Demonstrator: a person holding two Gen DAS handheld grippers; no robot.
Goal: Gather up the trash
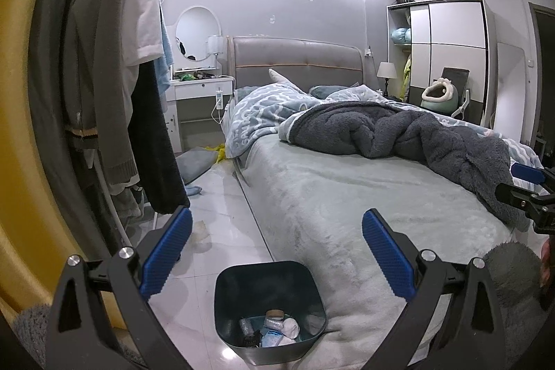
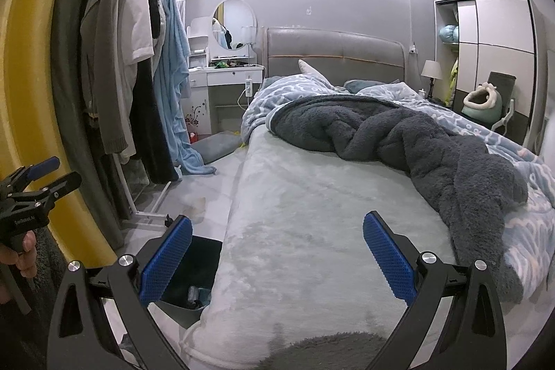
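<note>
Blue ribbed pads on my left fingers (image 1: 276, 252) and right fingers (image 2: 277, 254) are spread with nothing between them, the dark bin (image 1: 222, 300) of collected scraps stands on the floor against the bed (image 1: 347, 214), so I judge I'm scanning for the next scrap to pick up

A bed (image 1: 312, 196) is seen at centre — a dark blanket (image 1: 399, 134) is heaped on it toward 2 o'clock. Clothes (image 1: 114, 75) are hung at 9 o'clock; a mirror (image 1: 198, 33) and wardrobe (image 1: 451, 51) are set against the far walls.
</note>
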